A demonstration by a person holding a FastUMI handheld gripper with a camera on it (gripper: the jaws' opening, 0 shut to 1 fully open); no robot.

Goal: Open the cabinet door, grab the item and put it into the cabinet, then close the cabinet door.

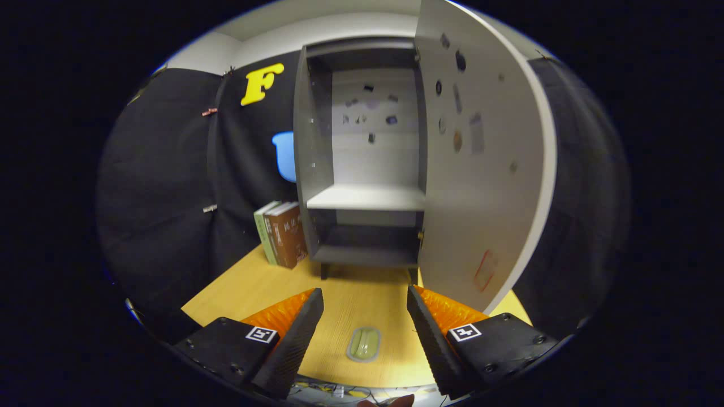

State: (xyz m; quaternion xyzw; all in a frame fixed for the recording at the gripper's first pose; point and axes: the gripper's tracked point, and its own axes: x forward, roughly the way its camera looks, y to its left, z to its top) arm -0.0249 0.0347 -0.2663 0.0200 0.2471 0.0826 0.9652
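- Gripper fingers are held spread at the frame's bottom, gripping nothing.
- Between them, a small oval greenish item is seen flat on the wooden table.
- Beyond, at centre, the grey cabinet is shown with its door open.

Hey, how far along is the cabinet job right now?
Done: the cabinet door stands swung open, showing the shelf. In hand: the gripper is open, its fingers either side of the small greenish item on the table, not gripping. Left: grab it, place it inside, close the door.
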